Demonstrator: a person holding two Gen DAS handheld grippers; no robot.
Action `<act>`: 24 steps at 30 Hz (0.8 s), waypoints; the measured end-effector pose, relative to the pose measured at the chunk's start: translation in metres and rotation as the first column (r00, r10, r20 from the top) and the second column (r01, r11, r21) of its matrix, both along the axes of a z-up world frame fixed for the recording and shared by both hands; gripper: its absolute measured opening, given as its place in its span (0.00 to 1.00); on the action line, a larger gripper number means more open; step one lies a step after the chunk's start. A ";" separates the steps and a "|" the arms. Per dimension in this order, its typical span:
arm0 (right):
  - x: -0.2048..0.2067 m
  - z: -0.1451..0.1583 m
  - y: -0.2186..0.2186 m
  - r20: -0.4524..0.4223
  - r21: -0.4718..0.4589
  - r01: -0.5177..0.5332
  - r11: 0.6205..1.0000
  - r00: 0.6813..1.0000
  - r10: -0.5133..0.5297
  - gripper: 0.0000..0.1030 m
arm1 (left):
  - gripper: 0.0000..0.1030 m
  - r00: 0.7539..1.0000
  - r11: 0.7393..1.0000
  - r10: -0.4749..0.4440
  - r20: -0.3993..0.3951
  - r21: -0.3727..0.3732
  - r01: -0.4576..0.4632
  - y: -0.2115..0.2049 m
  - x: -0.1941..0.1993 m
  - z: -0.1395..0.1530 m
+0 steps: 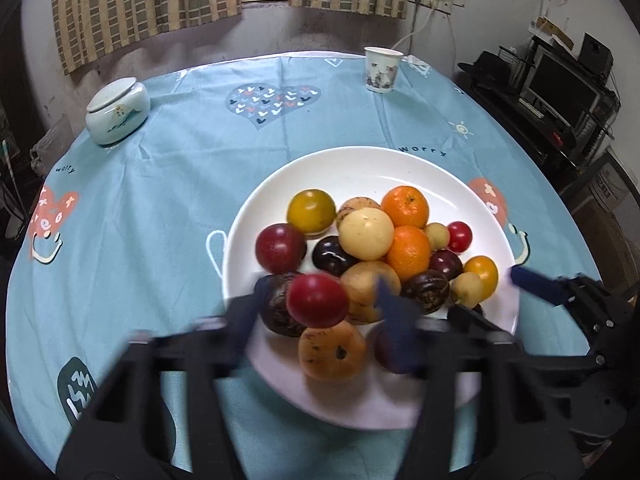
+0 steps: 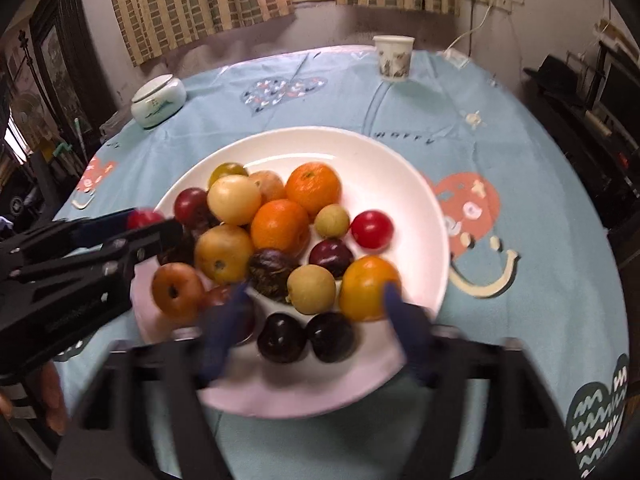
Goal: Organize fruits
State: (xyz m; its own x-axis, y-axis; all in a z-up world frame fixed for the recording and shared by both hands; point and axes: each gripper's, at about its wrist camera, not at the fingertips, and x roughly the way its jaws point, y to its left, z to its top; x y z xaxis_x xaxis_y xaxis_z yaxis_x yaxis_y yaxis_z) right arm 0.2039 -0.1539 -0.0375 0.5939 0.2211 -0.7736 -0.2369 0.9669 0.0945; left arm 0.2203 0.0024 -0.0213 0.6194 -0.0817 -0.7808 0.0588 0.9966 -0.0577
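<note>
One lidded jar (image 1: pixel 117 114) stands far ahead and to the left of the left tongs (image 1: pixel 322 286), on a counter (image 1: pixel 160 208) spread with a pale blue printed cloth. The left tongs are blurred but stand wide. One bright red fruit (image 1: pixel 317 300) sits between their blue fingers (image 1: pixel 262 288) on top of the pile, and no pad plainly presses on it. One white plate (image 1: pixel 360 168) lies directly under both tongs and carries all the fruits, roughly eighteen, though the blur prevents an exact count. Among them are two oranges (image 1: pixel 405 206), one behind the other just beyond the left tongs' right finger, and a second, smaller red fruit (image 1: pixel 459 236) further right. The right tongs (image 2: pixel 316 292) also stand wide over the plate's near edge and grip nothing. Two dark plums (image 2: pixel 284 338) lie side by side between their fingers, and one yellow-orange fruit (image 2: pixel 370 288) is just at the right finger. One paper cup (image 1: pixel 382 69) stands far ahead and to the right, near the counter's far edge. The left view shows only one blue finger and the black frame of the right tongs, and the two dark plums cannot be made out there. The right view shows the left tongs from the side, with a hand (image 2: pixel 52 396) below them.
</note>
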 end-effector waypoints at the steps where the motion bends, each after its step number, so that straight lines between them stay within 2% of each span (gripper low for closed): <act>1: -0.003 0.002 0.000 0.042 -0.016 0.001 1.000 0.999 -0.001 0.88 | 0.92 0.999 1.000 0.017 0.029 0.001 -0.017 0.003 -0.003 0.003; 2: -0.005 0.004 0.000 0.066 -0.031 -0.002 1.000 0.998 0.004 0.91 | 0.92 0.998 0.999 0.036 0.050 0.010 -0.036 0.005 -0.006 0.006; 5: -0.017 0.015 -0.007 0.142 -0.051 0.020 0.999 0.990 -0.013 0.96 | 0.96 0.997 0.998 0.055 0.046 0.031 -0.057 0.010 -0.014 0.009; 8: -0.034 0.026 -0.023 0.166 -0.029 0.074 0.997 0.984 -0.068 0.98 | 0.96 0.997 0.997 0.068 0.035 0.046 -0.069 0.012 -0.029 0.009; 13: -0.062 0.028 -0.037 0.131 -0.026 0.116 0.993 0.985 -0.112 0.99 | 0.96 0.998 0.998 0.060 0.006 0.018 -0.060 0.015 -0.061 0.006; 18: -0.080 0.015 -0.036 0.049 -0.028 0.128 0.991 0.991 -0.126 0.99 | 0.96 0.999 0.999 0.052 0.001 0.006 -0.052 0.011 -0.093 0.003; 24: -0.094 0.005 -0.022 0.008 -0.060 0.112 0.992 0.994 -0.112 0.99 | 0.96 0.998 0.998 0.055 0.024 0.028 -0.055 0.006 -0.123 0.008</act>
State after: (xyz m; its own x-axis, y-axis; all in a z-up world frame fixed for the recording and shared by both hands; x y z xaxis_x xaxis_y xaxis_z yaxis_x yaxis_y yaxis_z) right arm 0.1101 -0.1761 -0.0326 0.6156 0.1059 -0.7809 -0.1271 0.9913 0.0342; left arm 0.0977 0.0085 -0.0135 0.6403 -0.0246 -0.7677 0.0049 0.9996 -0.0280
